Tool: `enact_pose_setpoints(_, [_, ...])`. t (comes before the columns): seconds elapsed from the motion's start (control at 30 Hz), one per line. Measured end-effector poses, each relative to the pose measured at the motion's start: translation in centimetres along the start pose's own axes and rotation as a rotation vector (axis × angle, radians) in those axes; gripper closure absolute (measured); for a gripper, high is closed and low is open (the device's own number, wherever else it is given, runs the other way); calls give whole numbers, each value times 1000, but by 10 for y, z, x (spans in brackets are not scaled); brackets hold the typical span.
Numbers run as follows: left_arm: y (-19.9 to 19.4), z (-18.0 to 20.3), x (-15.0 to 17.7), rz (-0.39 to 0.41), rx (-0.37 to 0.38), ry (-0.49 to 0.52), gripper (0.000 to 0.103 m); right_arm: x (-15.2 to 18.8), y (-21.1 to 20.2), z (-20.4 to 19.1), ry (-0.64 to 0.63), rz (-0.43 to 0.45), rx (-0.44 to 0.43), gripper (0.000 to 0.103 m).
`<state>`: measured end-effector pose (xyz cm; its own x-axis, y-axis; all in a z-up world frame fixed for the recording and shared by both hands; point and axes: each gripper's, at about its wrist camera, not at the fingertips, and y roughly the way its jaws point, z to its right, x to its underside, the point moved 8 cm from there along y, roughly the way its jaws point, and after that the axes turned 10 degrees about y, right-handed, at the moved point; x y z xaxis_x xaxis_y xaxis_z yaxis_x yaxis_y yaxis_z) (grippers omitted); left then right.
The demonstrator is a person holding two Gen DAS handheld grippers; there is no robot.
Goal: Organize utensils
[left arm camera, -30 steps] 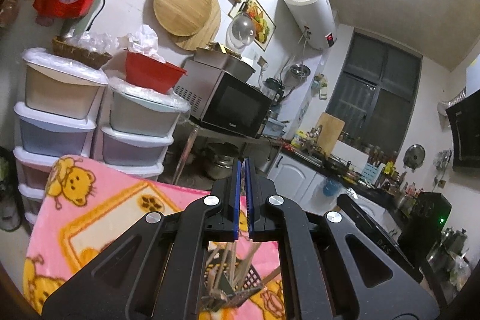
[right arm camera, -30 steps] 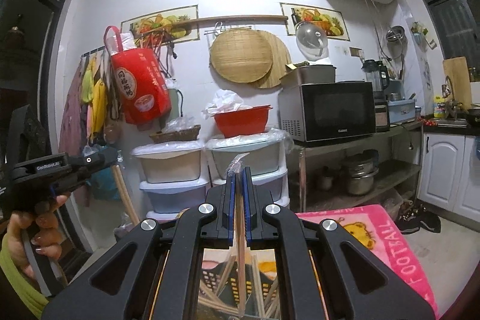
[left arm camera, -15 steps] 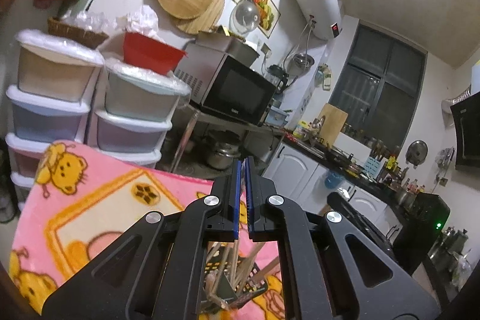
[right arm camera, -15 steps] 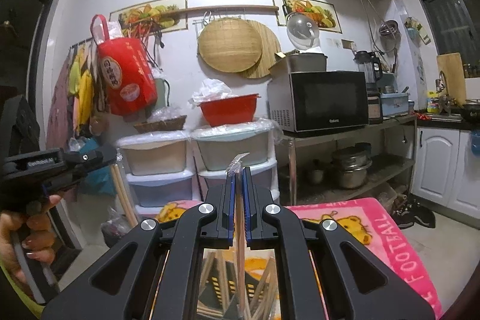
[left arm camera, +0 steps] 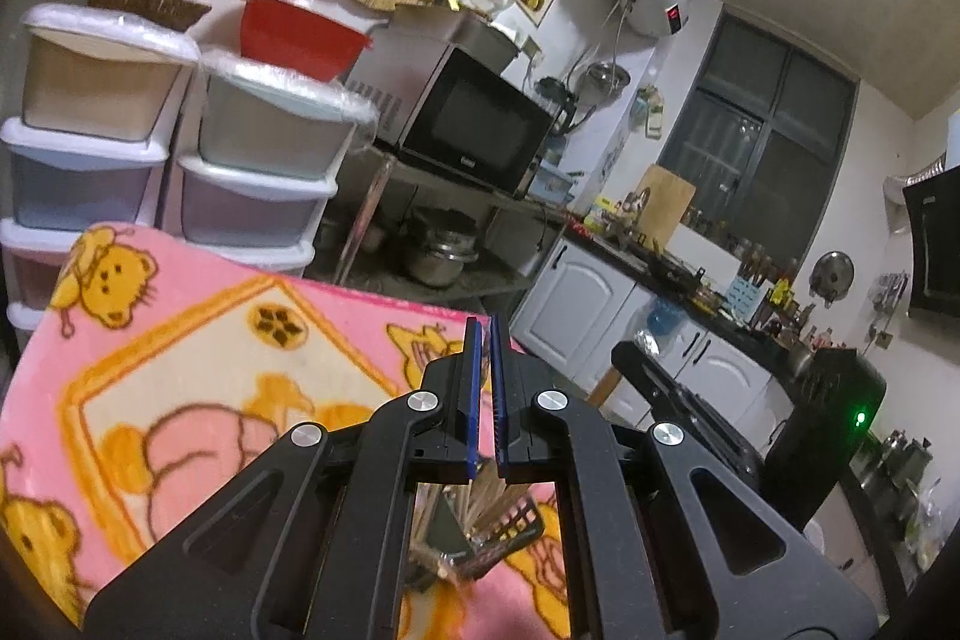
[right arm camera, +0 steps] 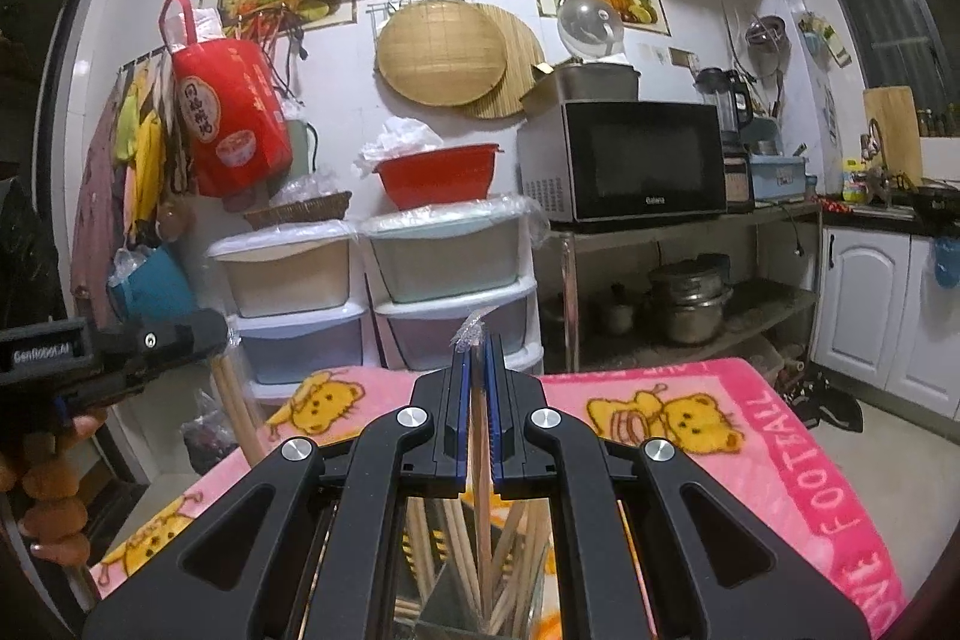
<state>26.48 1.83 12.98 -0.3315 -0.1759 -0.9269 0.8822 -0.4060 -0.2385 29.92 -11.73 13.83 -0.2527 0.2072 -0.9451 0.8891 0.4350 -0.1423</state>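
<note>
My right gripper is shut on a wrapped pair of wooden chopsticks whose plastic wrap tip sticks out above the fingertips. It holds them upright over a dark holder filled with several wooden chopsticks. My left gripper is shut and looks empty, above a black slotted utensil holder with several chopsticks, on a pink bear-print blanket. The left gripper body also shows at the left edge of the right wrist view.
Stacked plastic drawers with a red bowl stand behind the blanket-covered table. A microwave sits on a metal rack with pots. White kitchen cabinets stand to the right.
Both cameras have tilted down, so more of the blanket and holder shows. The right gripper has lowered with the chopsticks still held. The left gripper stays shut.
</note>
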Motion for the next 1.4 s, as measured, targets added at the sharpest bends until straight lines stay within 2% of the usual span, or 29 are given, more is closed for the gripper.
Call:
enact_pose_setpoints(0.33, [10, -14, 34, -67, -54, 2, 101, 24, 1, 8, 30, -70, 9, 97])
enact_pose_setpoints(0.43, [9, -17, 42, -80, -69, 4, 101, 32, 0, 10, 44, -98, 8, 88])
enact_pose_setpoints(0.57, [6, -20, 52, -98, -86, 10, 99, 41, -4, 13, 55, -126, 9, 85])
enact_pose_setpoints(0.67, [3, -22, 59, -110, -95, 12, 89, 45, -9, 14, 61, -137, 8, 80])
enact_pose_setpoints(0.77, [-1, -25, 66, -121, -108, 9, 83, 49, -14, 15, 67, -155, 13, 77])
enact_pose_setpoints(0.97, [-10, -31, 78, -138, -126, -8, 59, 60, -24, 19, 88, -204, 11, 66])
enact_pose_setpoints(1.2, [-21, -34, 87, -150, -134, -32, 40, 78, -38, 21, 90, -261, 7, 56])
enact_pose_setpoints(1.27, [-26, -32, 89, -146, -130, -30, 31, 84, -41, 21, 86, -274, 7, 55])
enact_pose_setpoints(1.4, [-35, -25, 92, -143, -125, -20, 19, 96, -49, 21, 71, -304, 10, 51])
